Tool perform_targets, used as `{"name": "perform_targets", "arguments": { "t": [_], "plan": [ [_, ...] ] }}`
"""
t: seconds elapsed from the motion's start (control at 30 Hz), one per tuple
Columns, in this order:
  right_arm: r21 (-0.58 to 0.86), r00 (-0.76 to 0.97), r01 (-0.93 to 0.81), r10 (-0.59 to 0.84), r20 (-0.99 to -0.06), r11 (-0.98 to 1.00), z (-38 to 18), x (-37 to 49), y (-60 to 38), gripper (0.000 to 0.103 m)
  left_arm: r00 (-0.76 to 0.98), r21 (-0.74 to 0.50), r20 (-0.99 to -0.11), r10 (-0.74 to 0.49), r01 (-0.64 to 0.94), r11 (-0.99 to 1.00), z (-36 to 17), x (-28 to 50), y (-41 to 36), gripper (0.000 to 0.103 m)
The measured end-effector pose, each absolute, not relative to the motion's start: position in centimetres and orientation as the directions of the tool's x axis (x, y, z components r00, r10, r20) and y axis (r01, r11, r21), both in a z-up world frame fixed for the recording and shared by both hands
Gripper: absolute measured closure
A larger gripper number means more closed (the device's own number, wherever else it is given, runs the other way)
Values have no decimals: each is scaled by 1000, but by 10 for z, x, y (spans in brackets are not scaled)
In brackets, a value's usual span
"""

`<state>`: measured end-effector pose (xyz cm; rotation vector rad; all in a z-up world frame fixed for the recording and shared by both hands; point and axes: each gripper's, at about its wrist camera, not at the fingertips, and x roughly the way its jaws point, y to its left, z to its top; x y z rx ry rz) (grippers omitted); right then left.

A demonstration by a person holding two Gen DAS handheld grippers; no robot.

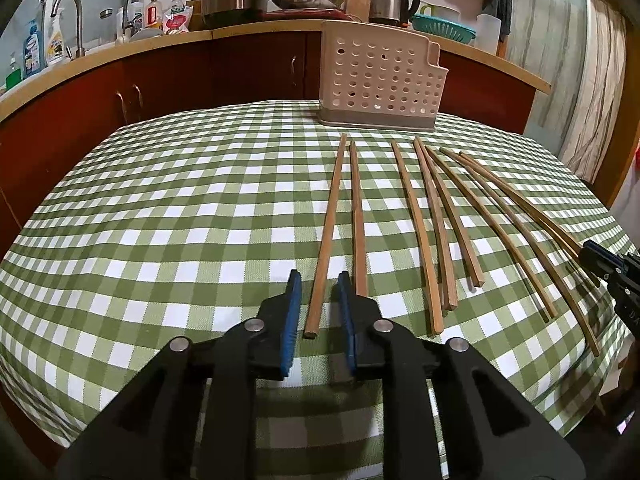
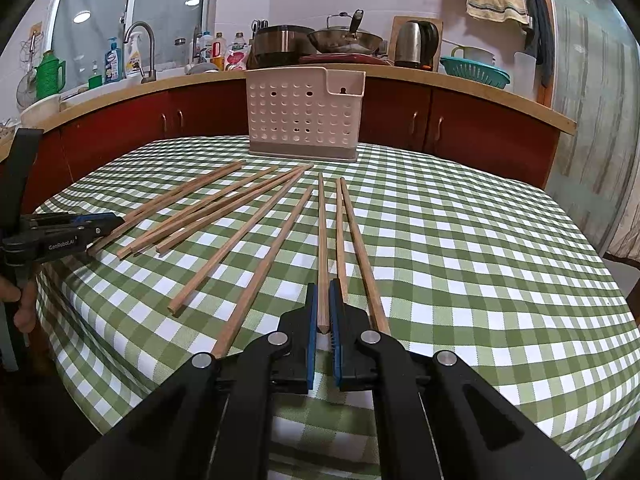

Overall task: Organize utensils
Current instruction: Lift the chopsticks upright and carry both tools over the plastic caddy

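Several wooden chopsticks lie fanned out on a green-checked tablecloth [image 1: 180, 200]. Behind them, a perforated pale utensil holder [image 1: 380, 76] [image 2: 304, 116] stands upright at the table's far edge. My left gripper [image 1: 320, 292] straddles the near end of the leftmost chopstick [image 1: 330, 216]. Its blue pads stand apart from the wood, so it is open. My right gripper [image 2: 323, 300] is shut on the near end of another chopstick [image 2: 321, 232], which points toward the holder. Each gripper shows at the edge of the other view: the right gripper [image 1: 592, 254] and the left gripper [image 2: 114, 221].
A red-fronted kitchen counter [image 2: 400, 76] curves behind the table, carrying a kettle [image 2: 414, 42], a wok [image 2: 344, 40], a pot, bottles and a sink tap [image 2: 142, 48]. A person's hand [image 2: 20, 304] grips the left tool at the table's left edge. Curtains hang at the right.
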<state>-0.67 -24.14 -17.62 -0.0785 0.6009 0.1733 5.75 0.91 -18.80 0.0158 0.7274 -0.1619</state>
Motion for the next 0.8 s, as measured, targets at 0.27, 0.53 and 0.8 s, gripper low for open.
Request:
{"name": "perform_targets", "arguments": {
  "t": [0.27, 0.53, 0.8],
  "plan": [
    [-33, 830, -185, 138, -541, 982, -167, -11, -240, 96, 752, -55, -643, -144, 142, 988, -180, 54, 16, 96],
    [-44, 864, -182, 138, -483, 982, -144, -18, -237, 96, 808, -29, -574, -130, 139, 990, -152, 44, 15, 96],
    [-51, 895, -181, 143, -422, 982, -118, -26, -232, 96, 852, -20, -509, -121, 129, 991, -124, 37, 15, 96]
  ]
}}
